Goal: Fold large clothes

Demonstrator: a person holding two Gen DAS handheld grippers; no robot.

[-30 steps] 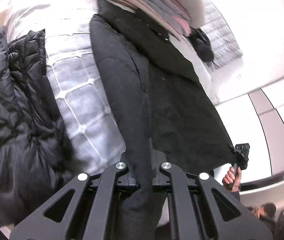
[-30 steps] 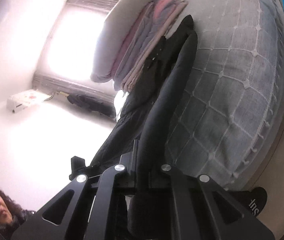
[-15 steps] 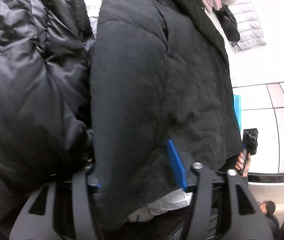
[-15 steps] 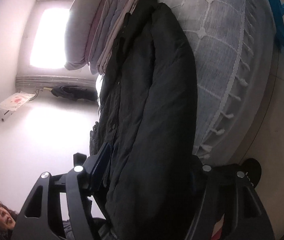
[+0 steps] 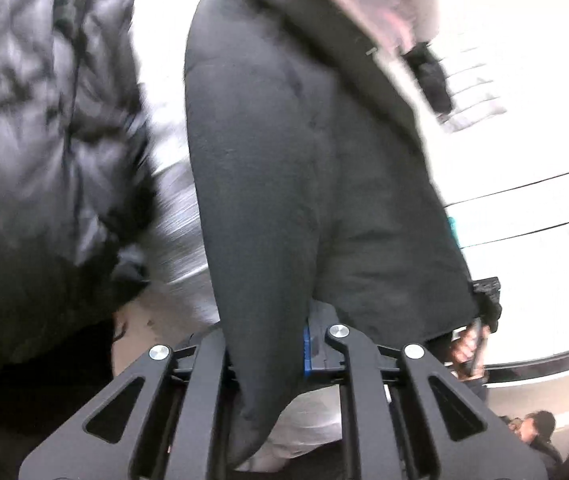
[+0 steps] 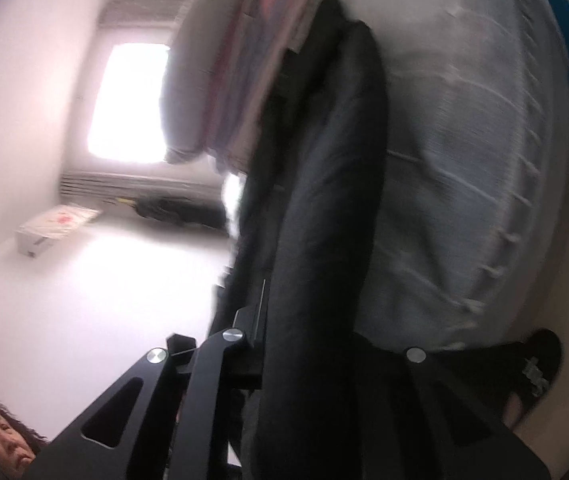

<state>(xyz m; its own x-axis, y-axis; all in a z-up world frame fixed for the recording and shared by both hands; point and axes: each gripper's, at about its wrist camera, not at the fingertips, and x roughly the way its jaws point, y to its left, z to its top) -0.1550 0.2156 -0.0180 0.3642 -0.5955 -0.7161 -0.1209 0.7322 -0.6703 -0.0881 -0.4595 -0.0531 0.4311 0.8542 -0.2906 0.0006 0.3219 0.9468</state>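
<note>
Both grippers (image 5: 264, 344) (image 6: 316, 344) have reclosed on the dark coat (image 5: 284, 160); fingertips hidden, frames blurred.

close wrist views, blurred, sharing coat (image 5: 284, 168)

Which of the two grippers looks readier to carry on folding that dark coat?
Neither clearly: the left gripper and right gripper each straddle a fold of the dark coat.

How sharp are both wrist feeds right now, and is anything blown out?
Left wrist: motion blur smears the puffer jacket; the dark coat is softer-edged; right-hand wall overexposed. Right wrist: the bedspread streaks; the window glares white.
</note>
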